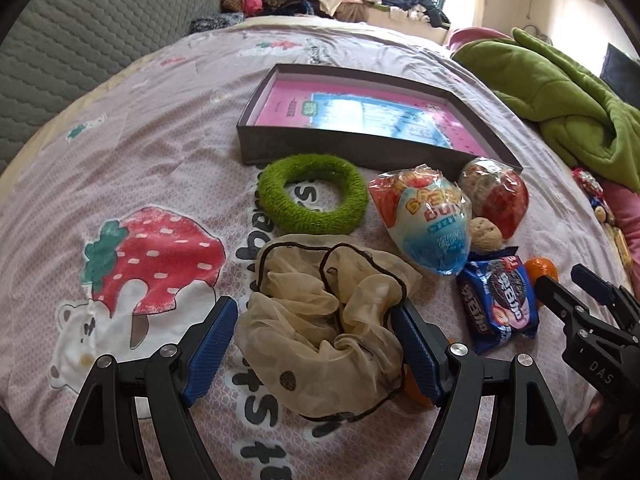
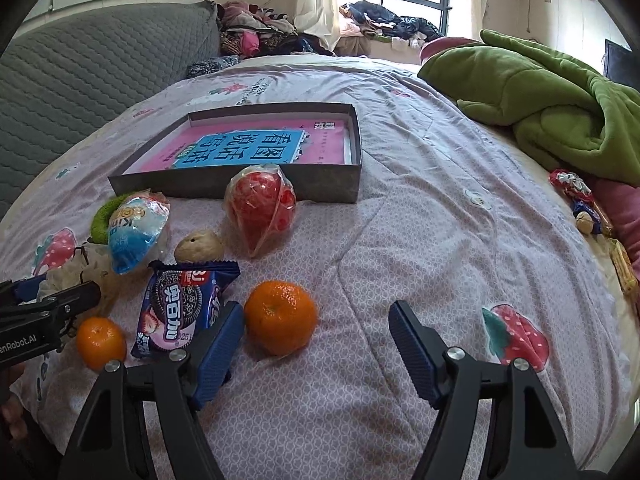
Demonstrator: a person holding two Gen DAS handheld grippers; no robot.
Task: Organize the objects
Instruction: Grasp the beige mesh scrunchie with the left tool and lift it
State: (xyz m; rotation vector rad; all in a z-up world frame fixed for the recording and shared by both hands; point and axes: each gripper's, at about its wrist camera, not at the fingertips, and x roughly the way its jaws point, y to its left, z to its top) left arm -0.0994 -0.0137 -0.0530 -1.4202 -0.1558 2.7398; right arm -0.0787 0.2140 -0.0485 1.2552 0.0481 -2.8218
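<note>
My left gripper (image 1: 314, 340) stands open over a crumpled beige sheer cloth (image 1: 324, 320), which lies between its blue pads. My right gripper (image 2: 316, 314) is open too, with a large orange (image 2: 280, 322) on the bedsheet between its fingers, close to the left one. A smaller orange (image 2: 100, 342) lies left of it. Beyond are an Oreo packet (image 2: 180, 308), a walnut (image 2: 198, 246), a blue-white snack bag (image 1: 428, 224), a red netted bag (image 2: 260, 208) and a green woven ring (image 1: 312, 196). A shallow dark box (image 1: 360, 148) holds a pink book.
A green blanket (image 2: 560, 112) is heaped at the right of the bed. Small wrapped items (image 2: 580, 204) lie along the right edge. A grey quilted headboard (image 2: 80, 80) rises at the left, and clothes are piled by the window.
</note>
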